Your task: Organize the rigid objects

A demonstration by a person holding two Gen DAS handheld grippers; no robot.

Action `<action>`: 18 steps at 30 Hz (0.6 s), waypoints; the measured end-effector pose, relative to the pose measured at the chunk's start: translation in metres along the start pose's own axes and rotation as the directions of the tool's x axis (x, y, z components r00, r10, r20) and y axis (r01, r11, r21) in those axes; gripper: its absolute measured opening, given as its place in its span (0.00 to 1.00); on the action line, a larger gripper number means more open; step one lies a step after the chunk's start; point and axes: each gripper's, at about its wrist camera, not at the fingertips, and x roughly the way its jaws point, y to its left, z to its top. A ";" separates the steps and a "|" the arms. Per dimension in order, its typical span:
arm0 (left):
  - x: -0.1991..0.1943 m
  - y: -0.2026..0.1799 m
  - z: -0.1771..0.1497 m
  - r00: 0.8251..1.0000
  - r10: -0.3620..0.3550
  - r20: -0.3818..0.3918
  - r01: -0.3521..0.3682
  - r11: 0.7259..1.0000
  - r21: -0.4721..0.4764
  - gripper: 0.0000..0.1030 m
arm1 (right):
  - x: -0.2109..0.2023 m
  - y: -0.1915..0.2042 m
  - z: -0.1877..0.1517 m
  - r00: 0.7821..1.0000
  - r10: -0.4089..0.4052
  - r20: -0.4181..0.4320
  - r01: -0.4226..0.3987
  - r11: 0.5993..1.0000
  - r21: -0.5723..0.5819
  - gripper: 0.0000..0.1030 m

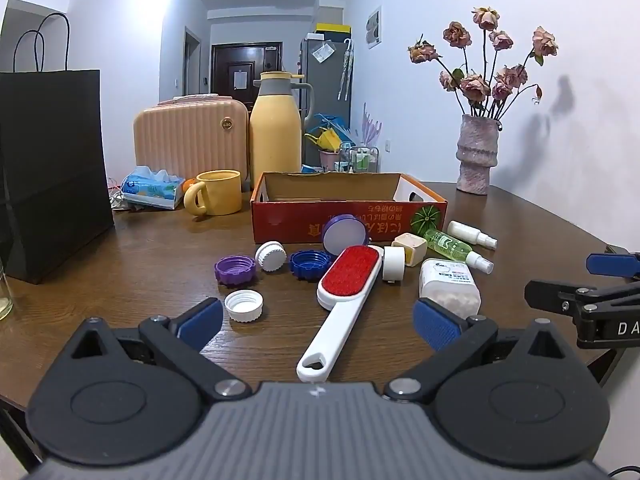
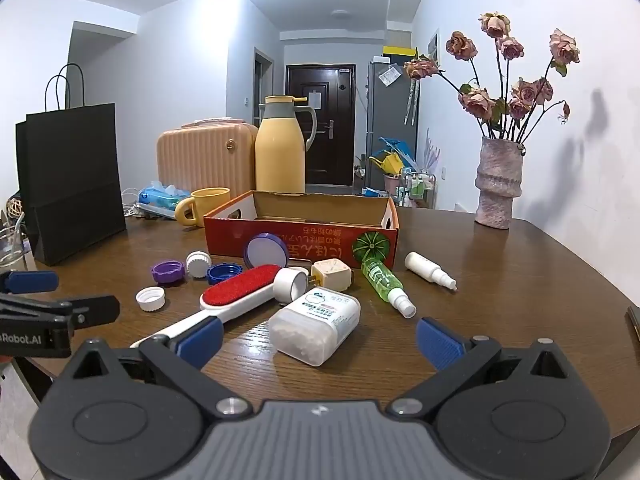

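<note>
A red cardboard box (image 1: 348, 220) (image 2: 300, 232) stands open-topped mid-table. In front of it lie several small items: a red-and-white lint brush (image 1: 344, 296) (image 2: 236, 292), a clear tablet box (image 1: 450, 286) (image 2: 314, 324), a green spray bottle (image 1: 456, 248) (image 2: 386, 286), a white spray bottle (image 1: 472, 234) (image 2: 430, 272), purple, white and blue caps (image 1: 234, 268) (image 2: 168, 272) and a cream cube (image 2: 332, 274). My left gripper (image 1: 318, 326) is open, with the brush handle between its fingers, untouched. My right gripper (image 2: 320, 344) is open just short of the tablet box.
A black paper bag (image 1: 52, 168) stands at the left. Behind the box are a yellow mug (image 1: 216, 192), a yellow thermos (image 1: 276, 132), a peach case (image 1: 188, 136) and a tissue pack (image 1: 152, 188). A pink vase with dried roses (image 1: 476, 152) stands back right.
</note>
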 end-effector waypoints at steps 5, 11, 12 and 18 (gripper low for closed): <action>0.000 -0.001 0.000 1.000 0.004 -0.002 -0.004 1.000 0.004 1.00 | 0.000 0.000 0.000 1.000 0.000 -0.001 0.000 1.000 0.000 1.00; 0.000 -0.002 0.001 1.000 0.005 -0.004 -0.005 1.000 0.006 1.00 | 0.000 0.000 0.000 1.000 0.000 -0.002 0.000 1.000 0.001 1.00; 0.000 0.001 -0.001 1.000 0.004 -0.003 -0.004 1.000 0.006 1.00 | 0.000 0.000 0.000 1.000 0.001 -0.002 -0.001 1.000 0.000 1.00; 0.000 0.002 -0.001 1.000 0.003 -0.003 -0.003 1.000 0.007 1.00 | 0.000 0.000 0.000 1.000 0.000 -0.002 0.000 1.000 0.000 1.00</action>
